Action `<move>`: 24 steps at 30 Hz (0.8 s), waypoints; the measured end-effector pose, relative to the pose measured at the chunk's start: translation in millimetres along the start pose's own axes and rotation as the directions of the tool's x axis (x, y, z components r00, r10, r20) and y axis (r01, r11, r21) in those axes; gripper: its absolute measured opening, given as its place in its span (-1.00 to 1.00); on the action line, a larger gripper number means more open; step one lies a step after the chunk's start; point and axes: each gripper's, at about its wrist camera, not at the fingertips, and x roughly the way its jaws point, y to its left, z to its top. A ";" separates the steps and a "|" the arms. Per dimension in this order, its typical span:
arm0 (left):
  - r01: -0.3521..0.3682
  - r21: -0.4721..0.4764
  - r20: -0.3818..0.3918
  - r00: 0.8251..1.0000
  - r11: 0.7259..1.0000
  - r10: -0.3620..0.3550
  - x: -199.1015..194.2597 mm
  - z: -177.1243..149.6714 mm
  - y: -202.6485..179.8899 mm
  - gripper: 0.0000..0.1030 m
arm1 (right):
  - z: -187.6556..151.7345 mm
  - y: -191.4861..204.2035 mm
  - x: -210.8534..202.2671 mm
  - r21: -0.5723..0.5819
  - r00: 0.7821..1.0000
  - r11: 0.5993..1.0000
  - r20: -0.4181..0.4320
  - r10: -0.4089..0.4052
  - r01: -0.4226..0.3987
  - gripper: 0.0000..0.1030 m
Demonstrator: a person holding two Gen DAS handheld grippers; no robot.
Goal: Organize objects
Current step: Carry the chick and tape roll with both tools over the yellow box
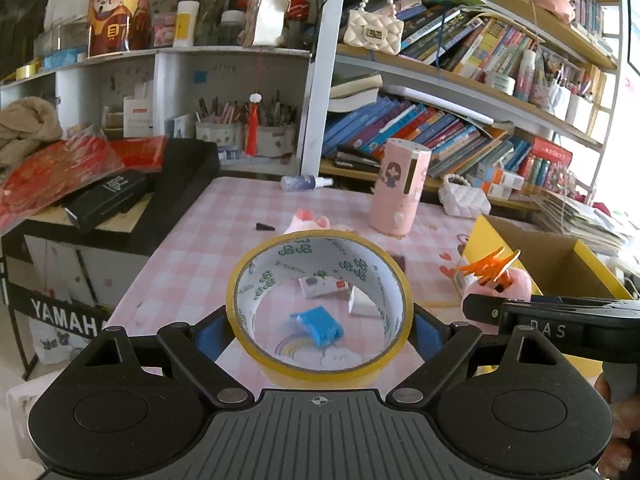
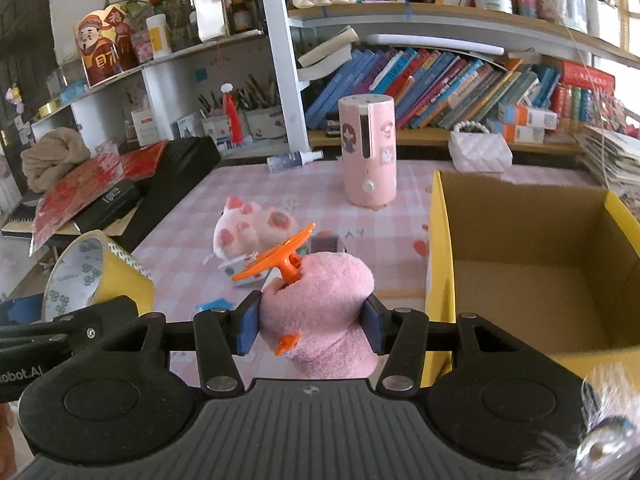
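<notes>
My left gripper [image 1: 320, 330] is shut on a yellow tape roll [image 1: 320, 240], held above the pink checked table [image 1: 192, 248]; the roll also shows at the left of the right wrist view [image 2: 124, 276]. My right gripper [image 2: 310, 326] is shut on a pink plush toy with an orange propeller [image 2: 324, 300], held just left of the open yellow cardboard box [image 2: 532, 264]. The toy also shows in the left wrist view [image 1: 516, 284], beside the box [image 1: 560, 260]. A blue object [image 1: 318, 326] lies on the table, seen through the roll.
A pink plush pig [image 2: 248, 232], a small white carton [image 1: 324, 286] and a tall pink cylinder [image 2: 370, 152] are on the table. A spray bottle [image 2: 294, 160] lies at the far edge. A black keyboard with red packets [image 1: 100, 184] stands left. Bookshelves [image 2: 440, 80] stand behind.
</notes>
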 end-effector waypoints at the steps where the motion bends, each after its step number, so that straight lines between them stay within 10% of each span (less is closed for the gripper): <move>1: 0.005 0.001 -0.003 1.000 1.000 -0.005 -3.5 -2.1 0.4 0.76 | -3.7 1.9 -4.8 0.000 1.000 1.000 0.002 0.000 0.000 -0.05; 24: 0.188 0.123 -0.097 0.979 0.974 -0.177 -55.5 -50.0 -27.9 0.76 | -79.8 -2.6 -94.9 0.142 0.991 0.981 -0.022 -0.132 0.134 -0.05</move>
